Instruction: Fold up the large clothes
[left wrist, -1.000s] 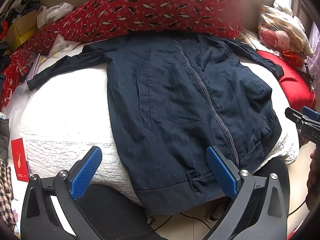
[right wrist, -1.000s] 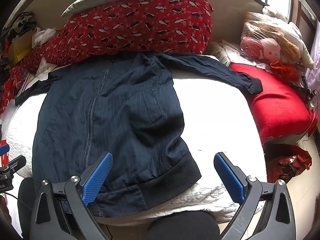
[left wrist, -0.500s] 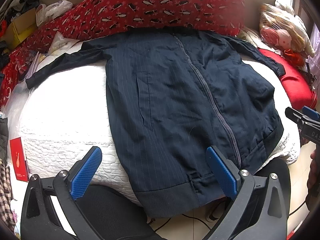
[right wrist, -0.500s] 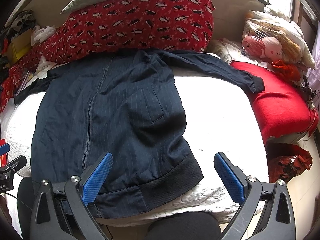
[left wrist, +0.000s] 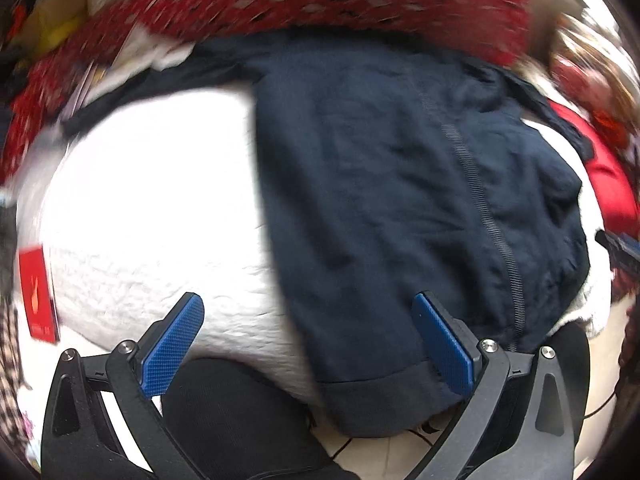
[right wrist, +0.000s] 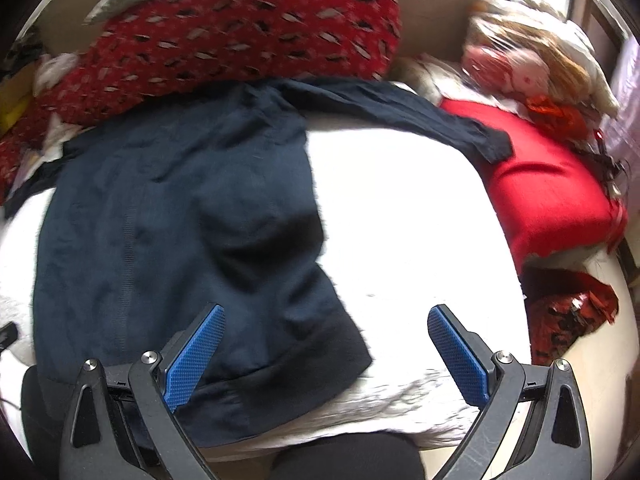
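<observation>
Nearest the cameras, dark-clothed knees press against the near edge of the white quilted bed cover, and a red card lies at that cover's left edge. The navy zip jacket lies face up and spread flat on the cover, its ribbed hem hanging over the near edge and its zipper closed along the front. One sleeve stretches out across the cover, with its cuff reaching the plain red cushion on the cover's right side; the other sleeve trails off toward the clutter on the cover's left side, blurred in the left view. Beyond the jacket's collar end a red patterned bolster runs along the far side of the cover, and a bag of soft toys sits behind the red cushion. Both views are motion-blurred. The left gripper hangs over the hem with its blue pads spread wide, gripping nothing. The right gripper is likewise spread wide and empty above the hem's right corner and bare cover.
</observation>
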Available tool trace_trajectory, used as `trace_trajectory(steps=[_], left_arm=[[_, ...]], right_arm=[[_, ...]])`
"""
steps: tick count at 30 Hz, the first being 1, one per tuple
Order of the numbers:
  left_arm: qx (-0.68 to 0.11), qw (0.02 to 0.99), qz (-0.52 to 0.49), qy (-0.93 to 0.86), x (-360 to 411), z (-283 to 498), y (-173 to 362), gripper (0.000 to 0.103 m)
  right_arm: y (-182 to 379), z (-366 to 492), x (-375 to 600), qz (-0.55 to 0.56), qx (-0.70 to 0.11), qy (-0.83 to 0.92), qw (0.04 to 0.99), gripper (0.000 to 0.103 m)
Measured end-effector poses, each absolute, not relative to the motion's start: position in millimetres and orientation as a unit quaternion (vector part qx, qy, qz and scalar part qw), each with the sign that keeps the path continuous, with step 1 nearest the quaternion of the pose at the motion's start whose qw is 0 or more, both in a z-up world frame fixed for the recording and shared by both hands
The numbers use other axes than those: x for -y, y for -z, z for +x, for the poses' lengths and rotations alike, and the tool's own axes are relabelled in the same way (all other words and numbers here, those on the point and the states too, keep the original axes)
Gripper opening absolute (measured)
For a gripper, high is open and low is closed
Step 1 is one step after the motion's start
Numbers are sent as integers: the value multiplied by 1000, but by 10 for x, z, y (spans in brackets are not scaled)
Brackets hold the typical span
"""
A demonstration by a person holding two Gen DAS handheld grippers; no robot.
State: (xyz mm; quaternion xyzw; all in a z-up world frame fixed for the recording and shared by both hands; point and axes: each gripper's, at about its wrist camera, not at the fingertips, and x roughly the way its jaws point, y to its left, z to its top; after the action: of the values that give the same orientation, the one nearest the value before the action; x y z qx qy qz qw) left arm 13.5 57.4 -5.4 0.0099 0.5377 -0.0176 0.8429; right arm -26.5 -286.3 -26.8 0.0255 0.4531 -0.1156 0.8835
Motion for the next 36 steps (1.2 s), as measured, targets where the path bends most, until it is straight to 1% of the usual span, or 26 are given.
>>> trace_trajectory(steps=[4, 7, 9, 10, 11, 12, 13, 14, 15, 17, 18, 20, 21, 23, 25, 28, 30, 32, 34, 36], left_arm=[[-581, 813, -35, -6, -924, 223, 315, 103], [-611, 789, -61, 23, -923, 223, 494, 103], [-621, 777, -80, 65, -792, 191, 569, 102], [-621, 774, -89, 83, -730, 175, 590, 99], [-621, 770, -102, 104, -644, 155, 613, 77], [-622, 767, -106, 114, -591, 153, 628, 33], [-626, 765, -99, 114, -533, 164, 635, 19], [-623, 769, -93, 106, -525, 175, 603, 12], [-619, 772, -103, 104, -572, 180, 531, 6], [-609, 772, -146, 110, -752, 154, 306, 4], [-590, 781, -168, 114, -893, 106, 96, 4], [-557, 806, -172, 101, -1116, 30, -251, 4], [-550, 812, -173, 95, -1187, 18, -328, 4], [-555, 805, -189, 91, -1314, 27, -321, 4], [-579, 787, -198, 78, -1329, 44, -121, 4], [-636, 753, -167, 30, -1299, 71, 367, 4], [-658, 732, -176, 16, -1374, 38, 543, 4], [-650, 732, -204, 29, -1491, -25, 478, 4], [-619, 755, -212, 44, -1594, -69, 267, 4], [-581, 787, -197, 65, -1526, -26, -40, 5]], right_arm=[[514, -192, 3151, 53, -487, 133, 862, 101], [688, -142, 3231, 75, -509, 116, 850, 101], [793, -103, 3231, 96, -517, 98, 845, 97], [821, -88, 3224, 108, -518, 85, 844, 92], [840, -90, 3207, 125, -516, 64, 845, 69], [839, -104, 3169, 138, -512, 42, 847, 43], [828, -115, 3117, 137, -510, 24, 849, 31], [806, -125, 3051, 127, -510, 17, 850, 14], [770, -145, 2997, 116, -509, 6, 853, 13], [592, -257, 2988, 136, -489, -21, 861, 11], [423, -376, 3023, 172, -470, -51, 864, 11], [94, -634, 3088, 224, -431, -94, 869, 11], [-70, -780, 3112, 236, -412, -110, 873, 11], [-170, -957, 3156, 244, -399, -109, 877, 11], [-46, -995, 3173, 265, -413, -110, 864, 11], [423, -944, 3171, 278, -467, -66, 837, 11], [733, -890, 3203, 288, -503, -32, 814, 11], [861, -865, 3241, 300, -521, -21, 799, 12], [748, -855, 3262, 301, -517, -20, 801, 17], [567, -782, 3257, 271, -504, -5, 820, 25]])
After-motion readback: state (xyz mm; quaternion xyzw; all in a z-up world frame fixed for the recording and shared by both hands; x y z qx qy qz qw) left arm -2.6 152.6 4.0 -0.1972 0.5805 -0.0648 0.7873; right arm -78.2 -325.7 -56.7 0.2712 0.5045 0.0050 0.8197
